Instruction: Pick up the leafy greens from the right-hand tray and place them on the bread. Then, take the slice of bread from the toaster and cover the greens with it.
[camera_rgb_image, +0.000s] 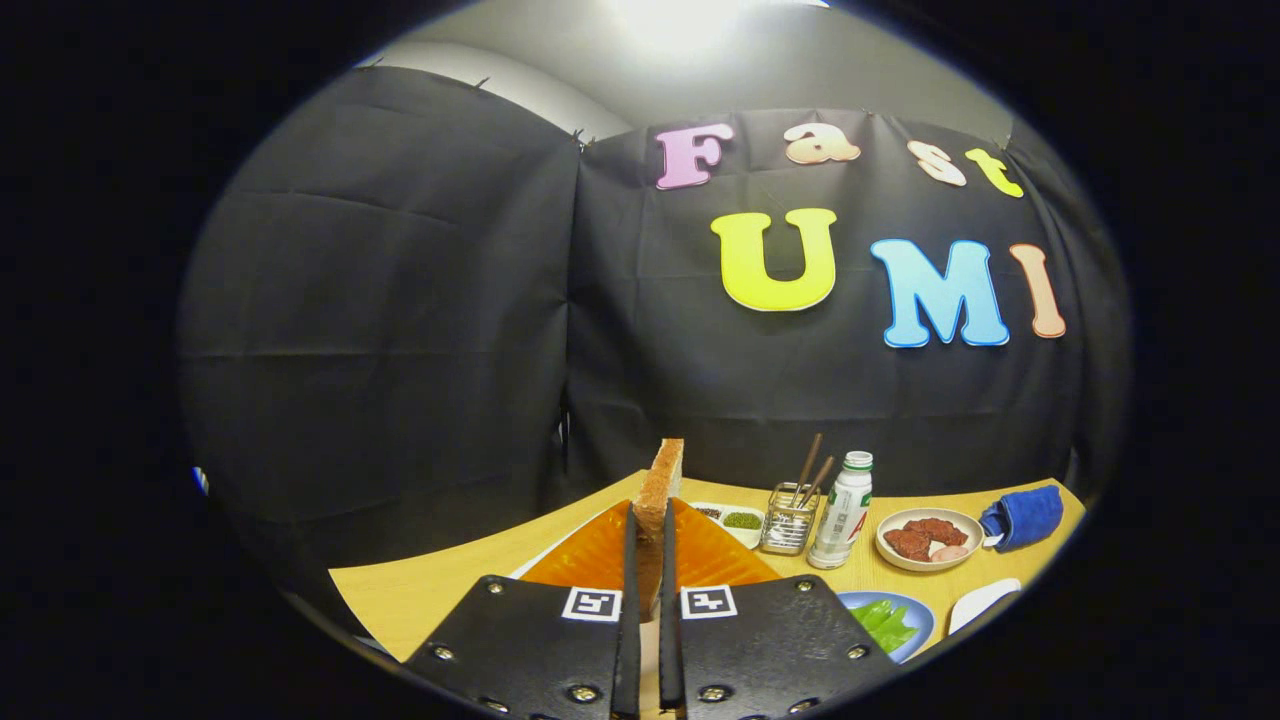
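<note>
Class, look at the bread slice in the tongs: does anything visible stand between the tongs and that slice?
Nothing visible does: the tongs are already closed on the bread slice, which stands upright between them above the orange surface.

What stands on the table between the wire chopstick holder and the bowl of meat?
In the gripper view, a white bottle stands between the chopstick holder and the bowl of meat; the gripper is shut on the bread slice.

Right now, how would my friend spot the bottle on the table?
Start at the wooden table, beyond the hand-held gripper shut on the bread slice. Right of the chopstick holder stands the bottle: white, green-capped, taller than its neighbours.
</note>
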